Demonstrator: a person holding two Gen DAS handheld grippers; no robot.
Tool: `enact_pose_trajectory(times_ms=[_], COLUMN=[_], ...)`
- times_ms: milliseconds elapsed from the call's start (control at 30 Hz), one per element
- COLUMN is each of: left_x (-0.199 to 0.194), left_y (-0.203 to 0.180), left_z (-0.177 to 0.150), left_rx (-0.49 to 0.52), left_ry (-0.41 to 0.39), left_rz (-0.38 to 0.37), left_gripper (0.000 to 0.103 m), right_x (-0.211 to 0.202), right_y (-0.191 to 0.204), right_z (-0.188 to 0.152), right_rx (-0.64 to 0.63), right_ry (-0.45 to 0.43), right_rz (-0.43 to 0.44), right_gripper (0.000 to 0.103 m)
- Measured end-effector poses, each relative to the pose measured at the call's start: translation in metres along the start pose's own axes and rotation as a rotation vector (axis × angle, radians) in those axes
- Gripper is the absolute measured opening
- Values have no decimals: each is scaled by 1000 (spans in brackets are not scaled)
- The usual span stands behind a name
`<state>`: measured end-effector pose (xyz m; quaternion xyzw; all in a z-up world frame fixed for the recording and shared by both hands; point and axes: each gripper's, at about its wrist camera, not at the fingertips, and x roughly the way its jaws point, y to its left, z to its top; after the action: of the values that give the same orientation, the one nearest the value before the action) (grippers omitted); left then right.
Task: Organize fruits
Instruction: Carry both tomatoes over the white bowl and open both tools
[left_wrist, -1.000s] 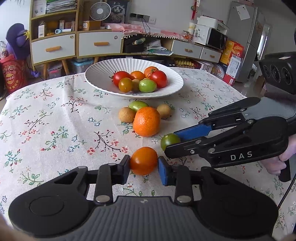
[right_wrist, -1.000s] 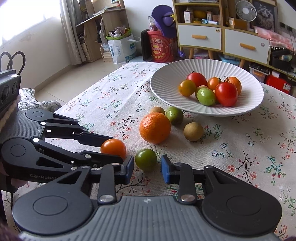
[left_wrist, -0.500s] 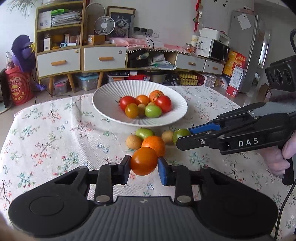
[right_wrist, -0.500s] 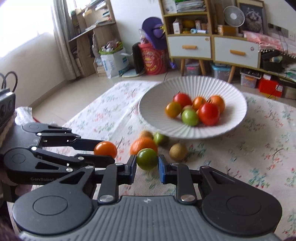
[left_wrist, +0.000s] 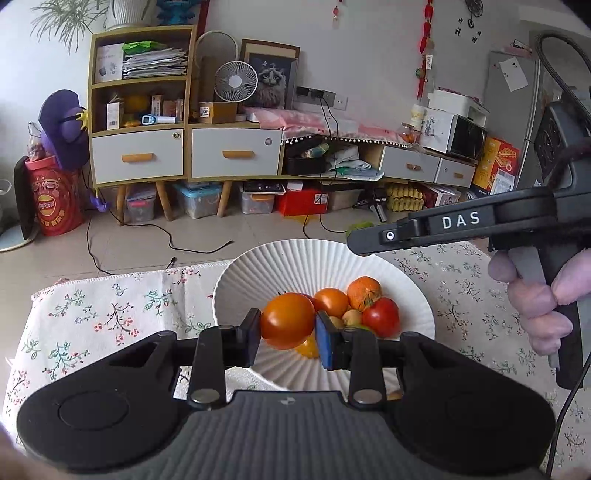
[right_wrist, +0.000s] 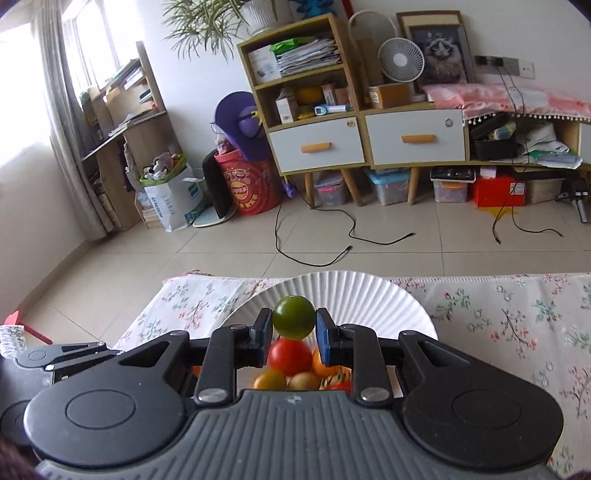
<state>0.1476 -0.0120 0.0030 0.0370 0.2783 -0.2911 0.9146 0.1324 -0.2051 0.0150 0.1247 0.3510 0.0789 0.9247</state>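
With several fruits already in the white ribbed plate (left_wrist: 236, 280), the left gripper (left_wrist: 287, 332) pinching an orange tomato (left_wrist: 286, 319) and the right gripper (right_wrist: 293, 326) pinching a green tomato (right_wrist: 293, 317) hang above it, neither fruit released yet.

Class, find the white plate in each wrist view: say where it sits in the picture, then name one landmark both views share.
Left wrist view: the plate sits lower centre, behind the left tongs.
Right wrist view: the plate sits lower centre, partly hidden by the right tongs.
Shared landmark: the small white fan on the cabinet.
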Motion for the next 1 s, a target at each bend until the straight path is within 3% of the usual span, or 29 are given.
enact_pose_trajectory(times_ms=[400, 1000], left_x=[31, 38], left_y=[6, 9], left_z=[-5, -3], left_rx=[-59, -68], left_ry=[87, 85], left_rz=[-8, 18], left_gripper=[20, 21], right_x=[29, 41], right_y=[-9, -8], right_z=[-10, -9], right_rx=[19, 17], right_ry=[76, 102], right_rz=[-42, -28], right_gripper=[22, 26])
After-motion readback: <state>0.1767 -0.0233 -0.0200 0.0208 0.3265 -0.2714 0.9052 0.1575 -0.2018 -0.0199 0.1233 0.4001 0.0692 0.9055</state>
